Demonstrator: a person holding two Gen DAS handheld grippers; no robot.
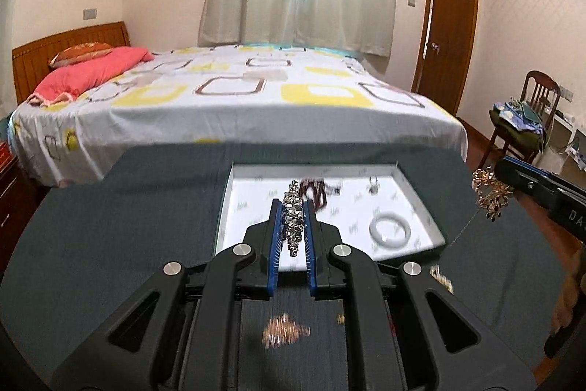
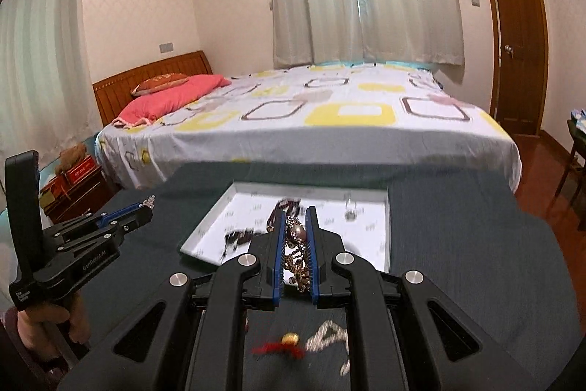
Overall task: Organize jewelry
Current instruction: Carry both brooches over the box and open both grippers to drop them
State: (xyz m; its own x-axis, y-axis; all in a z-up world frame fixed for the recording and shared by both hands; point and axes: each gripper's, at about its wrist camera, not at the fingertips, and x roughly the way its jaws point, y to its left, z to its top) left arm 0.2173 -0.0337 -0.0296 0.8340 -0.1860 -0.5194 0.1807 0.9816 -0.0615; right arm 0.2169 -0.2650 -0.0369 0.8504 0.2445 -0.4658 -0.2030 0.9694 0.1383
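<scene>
Both tongs hover over the worktop toward the tray at twelve o'clock, left tongs clamped on a limp crystal bracelet, right tongs gripping a tangle-prone gold necklace, best held mid-bunch.

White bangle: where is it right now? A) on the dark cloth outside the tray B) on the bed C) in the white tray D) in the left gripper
C. The white bangle lies flat on the floor of the white tray; the left gripper is shut on a crystal bracelet instead.
</scene>
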